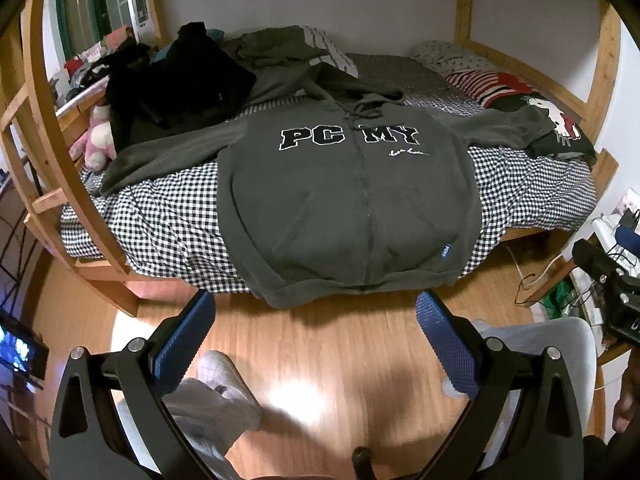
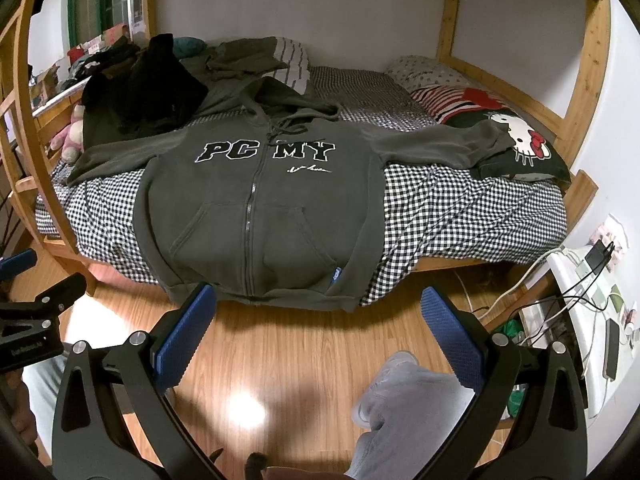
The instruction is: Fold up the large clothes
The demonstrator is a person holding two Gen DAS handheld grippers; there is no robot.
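A: What was recorded, largest item first?

B: A wooden bunk frame was noted, and under it a bed covered in black-and-white check. A dark grey zip hoodie lettered "PC MY" was found laid flat, front up, across the near side of the bed — sleeves spread to either side, hem hanging over the near edge above the wood floor.

A: And beside it?

B: A heap of dark clothes was seen behind the one sleeve; a cartoon-cat cushion lay touching the other cuff.

A: The claws?

B: The left gripper was held wide apart, nothing between its blue pads — clear of the hoodie, above the floor. The right gripper was logged likewise: fully spread, empty, just short of the hem.
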